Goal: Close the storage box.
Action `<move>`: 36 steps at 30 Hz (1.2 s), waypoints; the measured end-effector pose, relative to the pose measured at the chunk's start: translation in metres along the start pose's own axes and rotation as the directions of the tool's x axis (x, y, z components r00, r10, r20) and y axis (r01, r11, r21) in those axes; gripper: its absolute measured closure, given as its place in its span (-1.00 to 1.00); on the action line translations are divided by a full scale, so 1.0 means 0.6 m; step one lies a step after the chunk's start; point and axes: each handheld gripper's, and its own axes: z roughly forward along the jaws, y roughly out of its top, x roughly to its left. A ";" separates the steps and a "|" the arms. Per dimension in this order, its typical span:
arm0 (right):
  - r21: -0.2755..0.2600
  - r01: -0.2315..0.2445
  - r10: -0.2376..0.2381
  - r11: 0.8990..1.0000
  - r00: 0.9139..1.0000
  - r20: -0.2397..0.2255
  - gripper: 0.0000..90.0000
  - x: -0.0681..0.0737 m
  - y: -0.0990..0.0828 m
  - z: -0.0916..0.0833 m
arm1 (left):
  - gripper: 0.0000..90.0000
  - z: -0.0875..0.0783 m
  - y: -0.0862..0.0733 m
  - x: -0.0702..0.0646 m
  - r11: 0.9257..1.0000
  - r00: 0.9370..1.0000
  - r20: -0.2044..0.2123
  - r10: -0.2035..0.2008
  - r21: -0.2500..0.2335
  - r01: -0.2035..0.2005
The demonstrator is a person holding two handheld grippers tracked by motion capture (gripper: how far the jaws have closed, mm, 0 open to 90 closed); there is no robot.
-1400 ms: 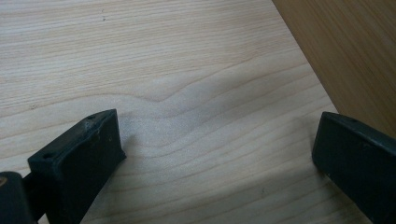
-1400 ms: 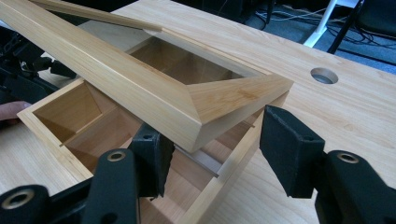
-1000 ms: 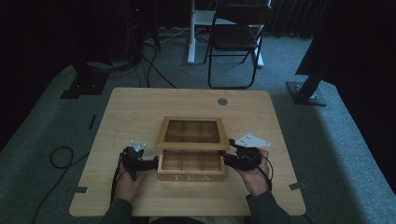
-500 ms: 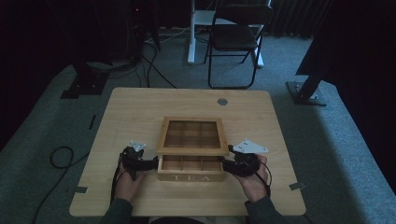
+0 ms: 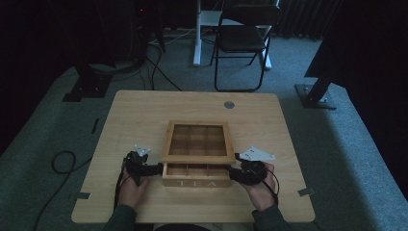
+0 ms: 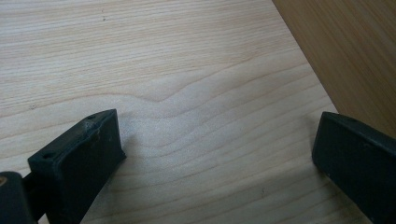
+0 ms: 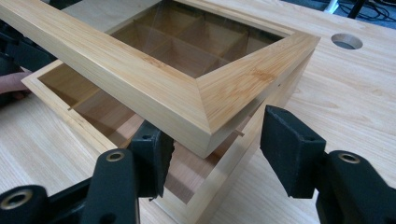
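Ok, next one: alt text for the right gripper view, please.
A wooden tea box with its glass-paned lid raised partway, showing divided compartments inside. The right tongs straddle the lid's near corner, jaws apart, and whether they touch the lid is unclear. A light wooden table with a round hole lies behind.

A wooden tea box [image 5: 196,169] sits at the table's near edge, its glass-paned lid [image 5: 197,142] partly raised.
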 end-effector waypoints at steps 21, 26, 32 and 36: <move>0.045 -0.001 0.001 0.999 1.000 -0.007 -0.03 0.008 -0.033 0.013 | -0.96 0.000 0.000 0.000 1.000 1.000 0.000 0.002 0.002 -0.002; 0.043 0.005 -0.005 0.999 1.000 -0.013 -0.03 0.009 -0.037 0.013 | -0.96 0.000 0.000 0.000 1.000 1.000 0.000 0.002 0.003 -0.002; 0.039 0.012 -0.011 0.999 1.000 -0.018 -0.03 0.012 -0.044 0.013 | -0.96 0.000 0.000 0.000 1.000 1.000 0.000 0.002 0.002 -0.002; 0.044 0.013 -0.012 0.999 1.000 -0.026 -0.03 0.012 -0.049 0.016 | -0.96 0.000 0.000 0.000 1.000 1.000 0.000 0.002 0.002 -0.002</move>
